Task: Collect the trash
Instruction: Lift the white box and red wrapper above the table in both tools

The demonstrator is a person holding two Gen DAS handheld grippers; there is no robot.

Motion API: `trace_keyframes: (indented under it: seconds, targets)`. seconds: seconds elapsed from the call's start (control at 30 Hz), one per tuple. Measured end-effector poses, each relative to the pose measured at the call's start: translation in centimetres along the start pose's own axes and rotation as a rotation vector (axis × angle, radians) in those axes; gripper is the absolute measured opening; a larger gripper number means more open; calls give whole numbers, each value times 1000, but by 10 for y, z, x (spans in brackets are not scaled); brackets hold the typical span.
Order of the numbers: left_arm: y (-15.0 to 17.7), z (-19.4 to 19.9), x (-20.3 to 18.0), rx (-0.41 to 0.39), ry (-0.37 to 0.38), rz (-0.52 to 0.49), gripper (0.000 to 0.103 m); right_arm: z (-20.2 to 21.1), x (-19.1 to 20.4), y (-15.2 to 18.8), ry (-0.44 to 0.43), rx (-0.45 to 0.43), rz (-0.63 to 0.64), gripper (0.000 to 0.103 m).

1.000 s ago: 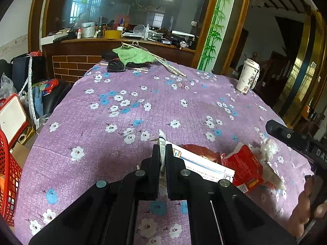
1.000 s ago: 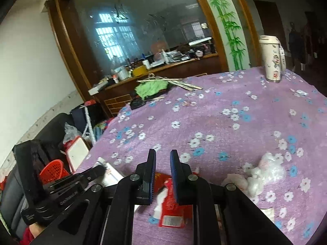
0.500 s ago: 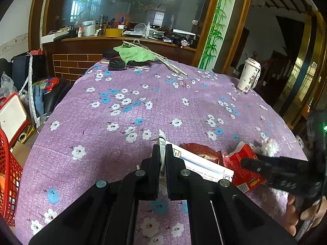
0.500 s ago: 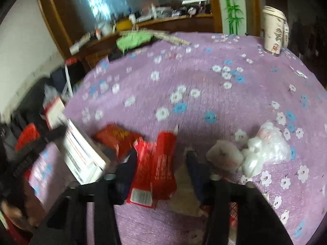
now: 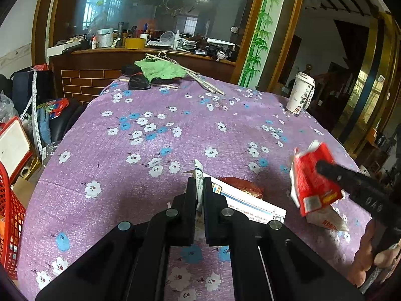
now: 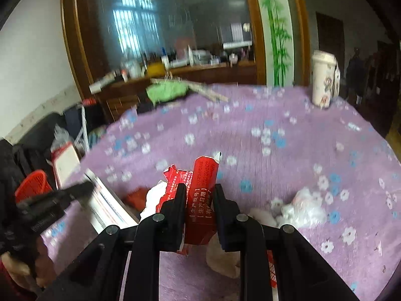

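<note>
Collection under way: the left tool is clenched on the near edge of a white printed carton lying flat on the tabletop, long axis running away to the right, while the right tool grips a torn red packet, apparently lifted clear, long axis pointing forward along the fingers. Still to gather: a dark red wrapper, crumpled white plastic and pale scraps; a red basket, possibly the bin, stands beside the tabletop.
</note>
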State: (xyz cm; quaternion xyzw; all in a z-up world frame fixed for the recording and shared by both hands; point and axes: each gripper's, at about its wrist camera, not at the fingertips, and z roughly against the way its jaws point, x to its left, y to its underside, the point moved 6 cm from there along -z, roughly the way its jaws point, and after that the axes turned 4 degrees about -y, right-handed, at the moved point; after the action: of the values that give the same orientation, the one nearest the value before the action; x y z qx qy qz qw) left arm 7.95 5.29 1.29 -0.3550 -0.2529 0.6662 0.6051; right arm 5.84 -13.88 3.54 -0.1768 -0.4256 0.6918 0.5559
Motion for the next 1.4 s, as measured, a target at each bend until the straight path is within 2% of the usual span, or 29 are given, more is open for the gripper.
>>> trace_keyframes:
  seconds: [0.13, 0.5, 1.4]
  targets:
    - [1, 1, -5, -6, -5, -20, 4, 6, 9, -5, -35, -40, 11, 23]
    - [6, 1, -16, -11, -31, -76, 4, -4, 30, 6, -43, -1, 72, 23]
    - [7, 4, -14, -18, -53, -81, 4, -5, 33, 7, -46, -3, 67, 23]
